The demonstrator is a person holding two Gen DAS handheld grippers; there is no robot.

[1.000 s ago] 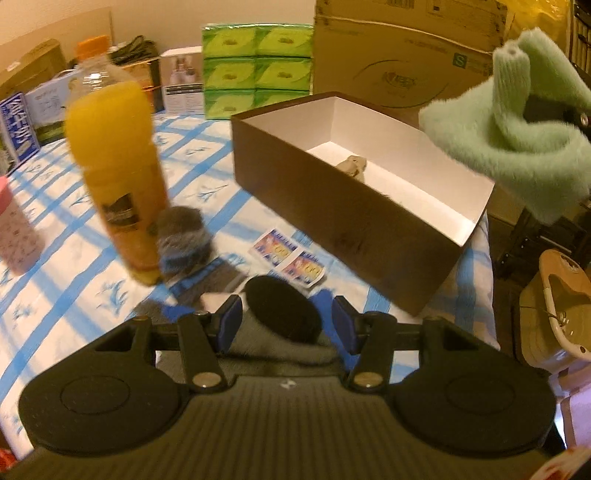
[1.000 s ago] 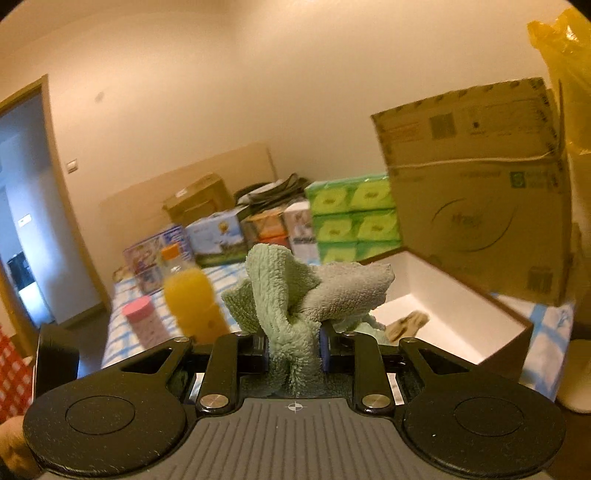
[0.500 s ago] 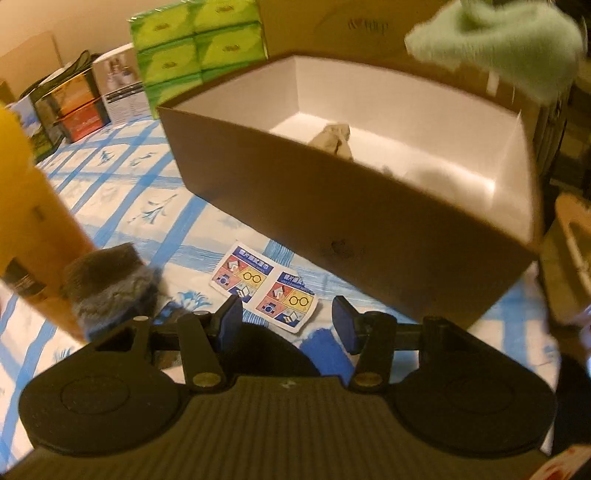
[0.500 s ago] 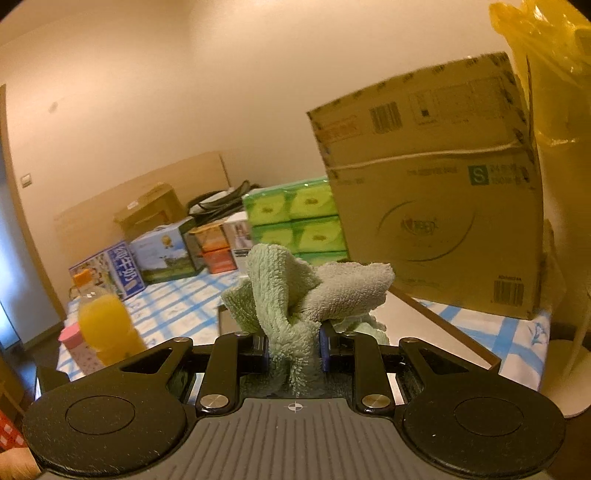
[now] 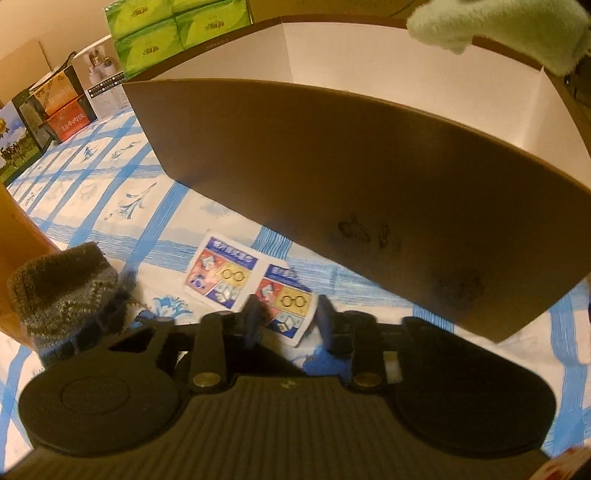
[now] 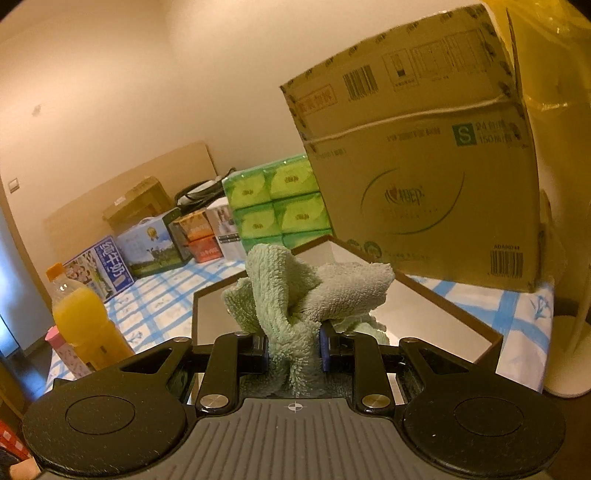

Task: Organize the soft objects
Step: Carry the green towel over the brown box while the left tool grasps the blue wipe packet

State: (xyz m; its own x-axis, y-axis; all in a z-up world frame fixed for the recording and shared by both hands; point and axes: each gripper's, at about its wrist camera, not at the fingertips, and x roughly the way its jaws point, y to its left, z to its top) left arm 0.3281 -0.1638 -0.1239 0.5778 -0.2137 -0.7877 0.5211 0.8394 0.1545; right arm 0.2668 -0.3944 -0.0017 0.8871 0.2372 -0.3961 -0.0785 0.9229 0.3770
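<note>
My right gripper [image 6: 293,347] is shut on a pale green towel [image 6: 295,291] and holds it above the open brown box [image 6: 454,314] with a white inside. The towel also shows at the top right of the left wrist view [image 5: 509,29], over the box [image 5: 369,177]. My left gripper [image 5: 286,319] is open and empty, low over the blue checked tablecloth [image 5: 110,184], close to the box's near wall. A grey knitted sock [image 5: 62,291] lies to its left. Two small printed packets [image 5: 251,284] lie just ahead of its fingers.
An orange juice bottle [image 6: 85,325] and a pink cup [image 6: 70,358] stand at the table's left. Green tissue packs [image 6: 277,206], assorted cartons [image 6: 155,243] and a large cardboard box [image 6: 424,177] line the back. The bottle's edge [image 5: 14,229] shows at left.
My left gripper has moved forward and down towards the box wall and narrowed its gap; the dark object between its fingers is gone from view. My right gripper carried the towel over the box.
</note>
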